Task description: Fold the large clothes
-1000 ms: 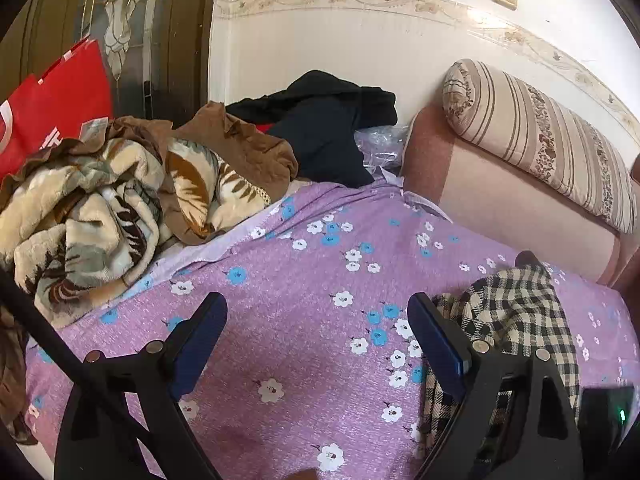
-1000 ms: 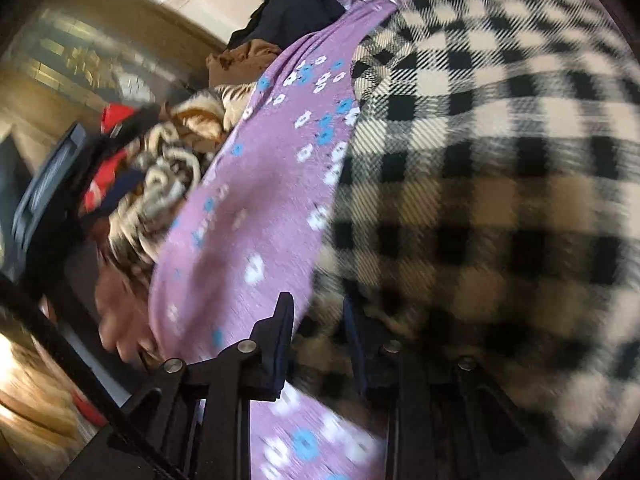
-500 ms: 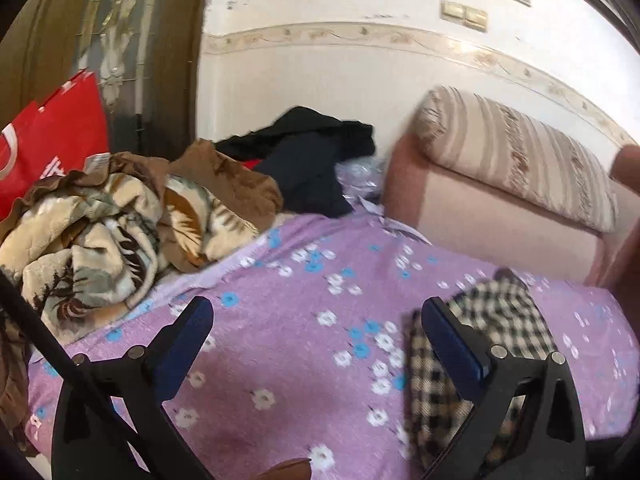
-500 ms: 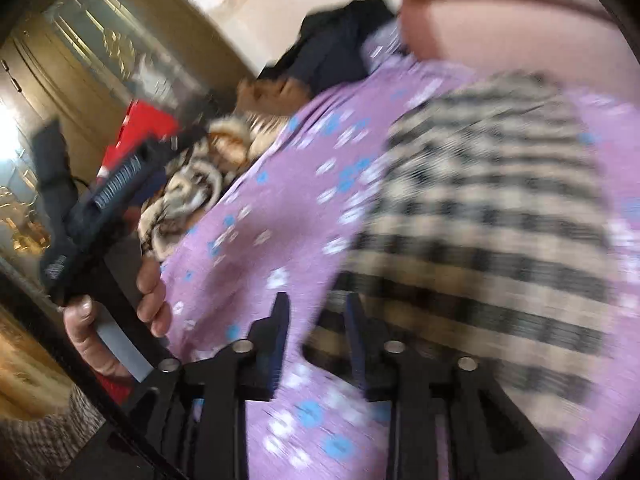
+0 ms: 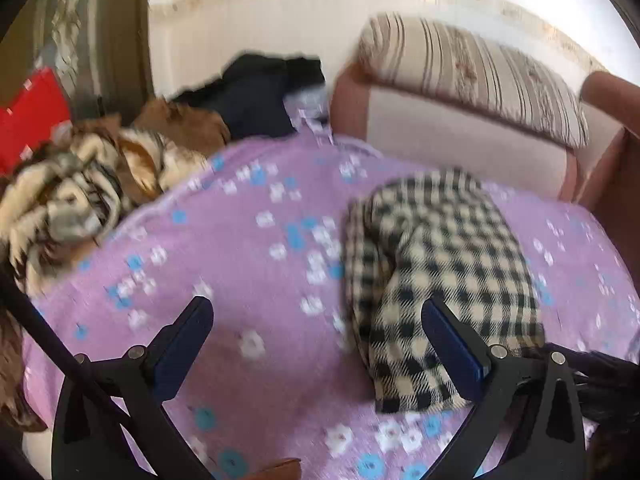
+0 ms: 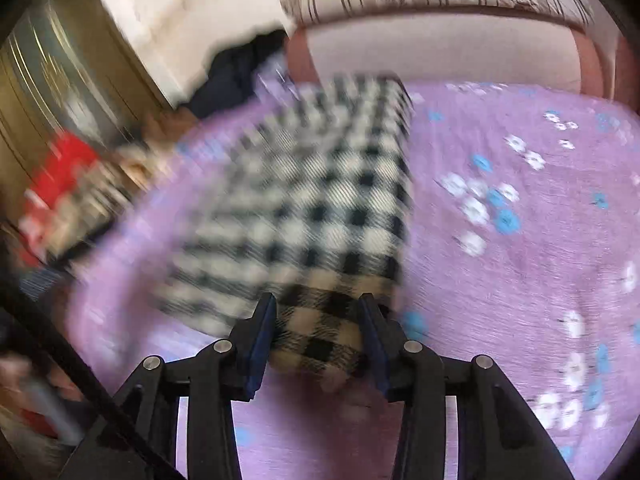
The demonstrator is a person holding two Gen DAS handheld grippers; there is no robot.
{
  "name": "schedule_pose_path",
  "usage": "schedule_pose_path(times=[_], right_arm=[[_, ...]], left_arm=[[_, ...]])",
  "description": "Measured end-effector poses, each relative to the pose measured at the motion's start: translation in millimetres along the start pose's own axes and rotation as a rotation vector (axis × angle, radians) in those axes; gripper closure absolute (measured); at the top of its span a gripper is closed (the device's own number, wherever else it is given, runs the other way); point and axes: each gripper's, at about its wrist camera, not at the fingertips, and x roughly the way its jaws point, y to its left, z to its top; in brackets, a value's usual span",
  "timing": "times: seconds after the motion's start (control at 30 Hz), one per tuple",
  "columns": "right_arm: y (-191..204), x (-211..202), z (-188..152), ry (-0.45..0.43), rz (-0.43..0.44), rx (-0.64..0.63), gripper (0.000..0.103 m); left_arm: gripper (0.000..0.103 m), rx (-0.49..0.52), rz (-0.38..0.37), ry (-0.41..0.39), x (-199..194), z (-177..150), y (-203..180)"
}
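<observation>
A black-and-cream checked garment [image 5: 440, 248] lies folded into a long bundle on the purple flowered bed sheet [image 5: 240, 280]. My left gripper [image 5: 316, 308] hangs open above the sheet with nothing between its fingers; its right finger stands in front of the bundle's near end. In the right wrist view the checked garment [image 6: 320, 184] stretches away from me. Its thick near fold fills the gap between the pads of my right gripper [image 6: 317, 304], which is shut on it. That view is blurred by motion.
A crumpled brown and cream blanket [image 5: 80, 200] is heaped at the bed's left side, dark clothes [image 5: 260, 96] behind it. A striped cushion [image 5: 460, 64] tops the pink headboard [image 5: 460, 148] at the back. A red bag [image 5: 32, 112] stands far left by wooden doors [image 6: 60, 60].
The left gripper has swung right towards the checked garment, its jaws a little wider. The right gripper has drawn back, its jaws wider, so the whole bundle now shows.
</observation>
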Motion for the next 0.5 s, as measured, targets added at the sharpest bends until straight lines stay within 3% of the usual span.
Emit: schedule_pose_path(times=[0.03,0.1,0.3,0.43,0.5], right_arm=[[2.3,5.4,-5.2,0.015,-0.097,-0.059,0.063],[3.1,8.3,-9.6,0.019,-0.199,-0.12,0.063],[-3.7,-5.1,4.1,0.027,-0.129,-0.015,0.062],[23.1,-32.5,23.0,-0.082,0.018,-0.049,0.062],[42.0,-27.7,32.1,-0.077,0.082,-0.081,0.062]], left_arm=[[0.0,0.007,0.002,0.015,2.9,-2.2,-1.1],[0.0,0.02,0.016,0.029,8.7,-7.2,-0.7],[0.0,-0.026,0.007,0.066,17.0,-9.4,11.9],[0.0,-0.076,0.009,0.062,15.9,-1.0,25.3],[0.0,-0.101,0.008,0.054,13.8,3.1,31.3]])
